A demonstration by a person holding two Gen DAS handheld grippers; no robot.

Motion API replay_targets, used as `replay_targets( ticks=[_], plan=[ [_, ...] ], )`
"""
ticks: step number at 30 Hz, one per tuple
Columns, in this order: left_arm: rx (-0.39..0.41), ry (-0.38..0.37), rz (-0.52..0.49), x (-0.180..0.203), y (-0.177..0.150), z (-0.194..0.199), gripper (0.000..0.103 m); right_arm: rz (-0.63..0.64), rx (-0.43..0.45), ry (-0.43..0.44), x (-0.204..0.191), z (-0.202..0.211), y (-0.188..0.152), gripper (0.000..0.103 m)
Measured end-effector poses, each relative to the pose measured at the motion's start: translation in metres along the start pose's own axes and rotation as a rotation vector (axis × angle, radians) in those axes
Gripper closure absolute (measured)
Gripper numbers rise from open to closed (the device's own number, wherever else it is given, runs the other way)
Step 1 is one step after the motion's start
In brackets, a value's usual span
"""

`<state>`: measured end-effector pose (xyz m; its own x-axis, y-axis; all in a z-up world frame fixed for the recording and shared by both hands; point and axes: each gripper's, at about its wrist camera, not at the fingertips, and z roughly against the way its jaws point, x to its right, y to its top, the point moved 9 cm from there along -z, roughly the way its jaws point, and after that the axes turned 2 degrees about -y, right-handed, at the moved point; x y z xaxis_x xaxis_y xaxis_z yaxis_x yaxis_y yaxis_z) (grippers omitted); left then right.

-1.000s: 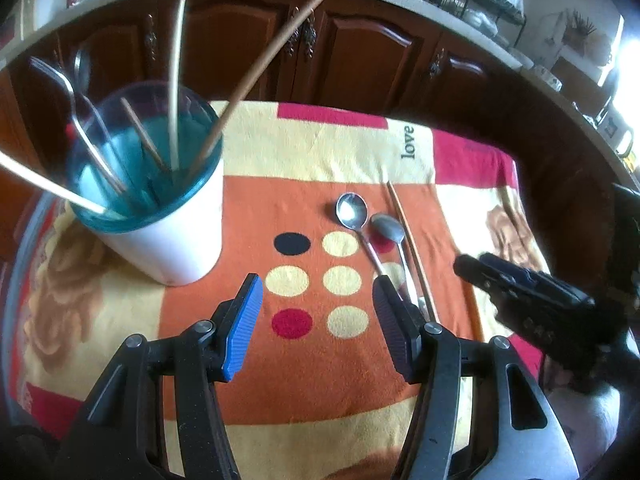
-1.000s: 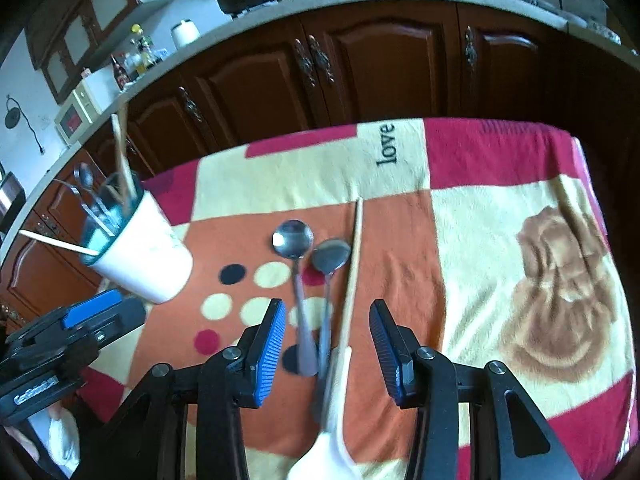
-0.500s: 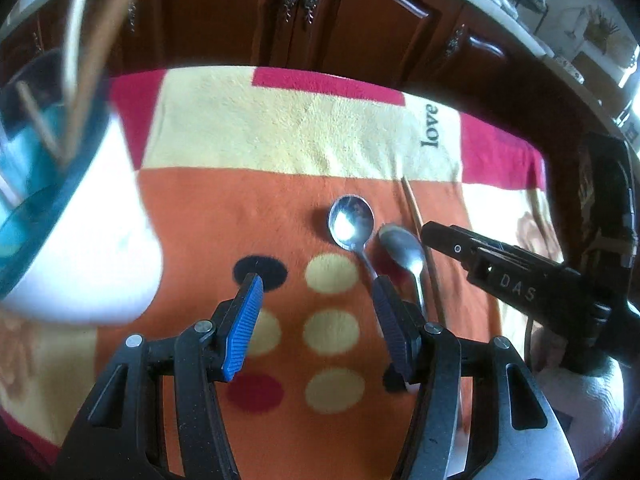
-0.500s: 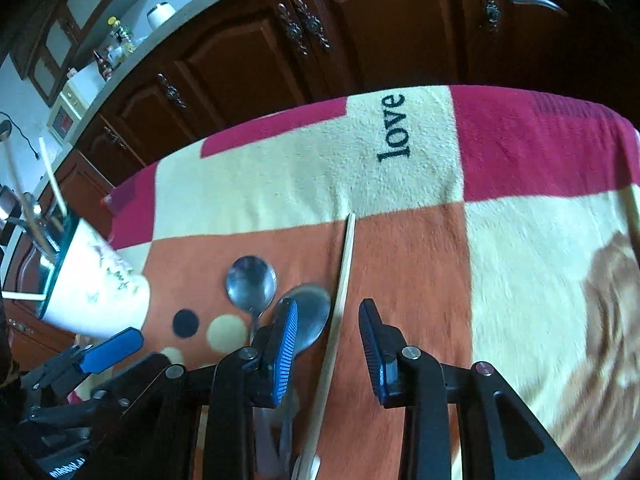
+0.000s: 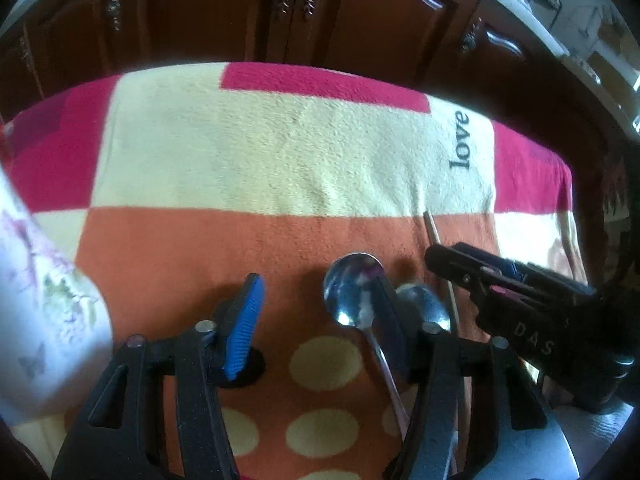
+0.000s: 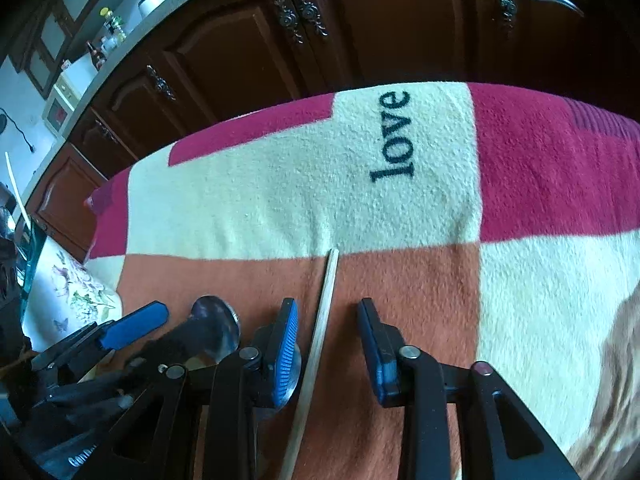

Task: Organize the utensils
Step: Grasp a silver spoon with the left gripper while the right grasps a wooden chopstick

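Now, entries as follows.

Change, left tool [image 5: 316, 320]: jaws have just been closing but stand spread; the round steel spoon [image 5: 350, 292] lies partly behind the right-hand finger, and nothing is pinched. A second ago this tool was back over the spotted patch; it has since come forward and down toward the spoons.

Change, right tool [image 6: 328, 340]: jaws have just been closing and now straddle the long pale wooden chopstick [image 6: 326, 300]; the pads do not yet press it. Earlier it hung farther back, with the stick and both spoon handles under it.

Meaning: judged as two pickups about to begin, none complete.

Task items: chopstick and round spoon lie flat on the orange panel of the patchwork fleece cloth [image 5: 280, 160] covering the tabletop; a second steel spoon [image 5: 424, 304] is just beside the first, between it and the chopstick.

Container: white flower-printed cup with teal rim [image 6: 68, 292], at the cloth's left.

Contents: a pale stick [image 6: 16, 188] rises from it; the rest is cut off by the frame edge.
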<state>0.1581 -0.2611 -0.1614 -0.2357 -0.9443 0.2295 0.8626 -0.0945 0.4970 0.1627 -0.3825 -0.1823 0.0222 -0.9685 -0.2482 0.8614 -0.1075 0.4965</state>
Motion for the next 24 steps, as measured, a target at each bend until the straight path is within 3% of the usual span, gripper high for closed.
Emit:
replay_targets(
  ticks=[1,4,10,19,21,22,23,24],
  plan=[
    [-0.007,0.004,-0.008,0.000,0.000,-0.002,0.078,0.023,-0.002,-0.016,0.000,-0.001,0.000,0.085],
    [-0.004,-0.005,-0.037,0.003,-0.002,-0.003,0.096,0.054,-0.006,-0.020,-0.003,-0.003,0.001,0.096],
    [0.040,-0.022,-0.054,0.004,-0.002,0.019,0.103,0.023,0.031,0.030,0.001,0.020,-0.004,0.096],
    [0.035,-0.070,-0.050,0.008,-0.001,0.039,0.103,0.000,0.119,0.086,-0.005,0.078,-0.005,0.097],
    [0.031,-0.062,-0.036,0.006,0.000,0.034,0.093,-0.001,0.122,0.080,-0.004,0.081,-0.008,0.097],
    [0.027,-0.058,-0.028,0.005,0.000,0.029,0.074,-0.006,0.124,0.077,-0.001,0.083,-0.009,0.097],
    [0.027,-0.056,-0.020,0.006,0.000,0.027,0.062,-0.010,0.125,0.078,-0.001,0.082,-0.010,0.097],
    [0.028,-0.052,-0.016,0.005,-0.001,0.026,0.062,-0.013,0.124,0.079,-0.001,0.082,-0.010,0.097]
  ],
)
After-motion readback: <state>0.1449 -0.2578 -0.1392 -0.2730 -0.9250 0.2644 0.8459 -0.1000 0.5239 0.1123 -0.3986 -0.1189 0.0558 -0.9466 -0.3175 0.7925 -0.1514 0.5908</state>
